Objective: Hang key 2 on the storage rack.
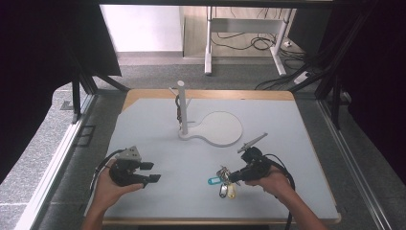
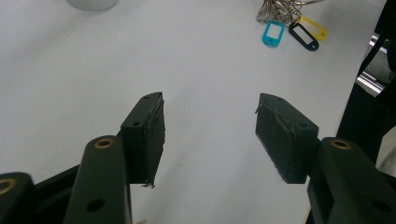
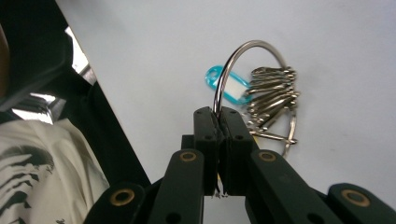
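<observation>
1. The key ring (image 3: 252, 60) is a large metal loop pinched between the closed jaws of the right gripper (image 3: 218, 119); a bunch of keys (image 3: 271, 95) hangs on it together with a blue tag (image 3: 224, 86).
2. In the high view the bunch sits at the tip of the right gripper (image 1: 235, 176), near the front edge of the table and right of its middle, with the blue tag (image 1: 213, 180), a yellow tag (image 1: 231, 190) and a darker tag trailing toward the front edge.
3. The left gripper (image 1: 151, 171) is at the front left, well apart from the keys; its jaws stand wide with nothing between them, above bare table.
4. The table (image 1: 287, 143) has a pale grey top with a wooden rim showing at the back and front edges.
5. A white stand (image 1: 219, 128), a round flat base with an upright post (image 1: 182, 108), sits toward the back centre; something dark hangs against the post, too small to make out.
6. The stretch of table between stand and grippers is bare.
7. Beyond the table lie grey carpet, the legs of a desk (image 1: 208, 43) and loose cables (image 1: 249, 43); dark curtains flank both sides.
</observation>
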Motion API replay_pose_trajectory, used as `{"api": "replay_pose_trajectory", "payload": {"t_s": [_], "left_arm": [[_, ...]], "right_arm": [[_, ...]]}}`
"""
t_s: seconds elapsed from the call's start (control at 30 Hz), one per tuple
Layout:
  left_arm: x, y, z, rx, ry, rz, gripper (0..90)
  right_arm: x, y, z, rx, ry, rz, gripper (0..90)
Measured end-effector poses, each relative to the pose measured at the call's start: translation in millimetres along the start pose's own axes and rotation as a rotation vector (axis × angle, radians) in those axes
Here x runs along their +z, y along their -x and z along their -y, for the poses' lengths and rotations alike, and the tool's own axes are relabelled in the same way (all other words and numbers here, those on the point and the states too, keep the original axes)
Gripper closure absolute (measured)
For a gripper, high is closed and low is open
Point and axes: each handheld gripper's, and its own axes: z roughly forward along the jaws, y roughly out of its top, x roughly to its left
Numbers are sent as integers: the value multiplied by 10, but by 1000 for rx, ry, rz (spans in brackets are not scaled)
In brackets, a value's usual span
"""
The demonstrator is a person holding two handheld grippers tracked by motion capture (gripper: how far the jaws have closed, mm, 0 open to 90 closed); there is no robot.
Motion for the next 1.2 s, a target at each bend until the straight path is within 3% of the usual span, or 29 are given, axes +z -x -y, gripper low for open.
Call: {"api": "replay_pose_trajectory", "payload": {"t_s": [0.1, 0.47, 0.77, 1.2], "left_arm": [[-2, -3, 2, 2, -3, -2, 427], [2, 1, 6, 3, -4, -3, 427], [14, 5, 12, 9, -11, -6, 427], [4, 3, 18, 9, -13, -8, 429]], "right_arm": [[-93, 56, -48, 22, 11, -3, 868], [-456, 135, -286, 29, 57, 67, 867], [-648, 153, -419, 33, 76, 97, 868], [-867, 157, -543, 44, 118, 82, 868]]}}
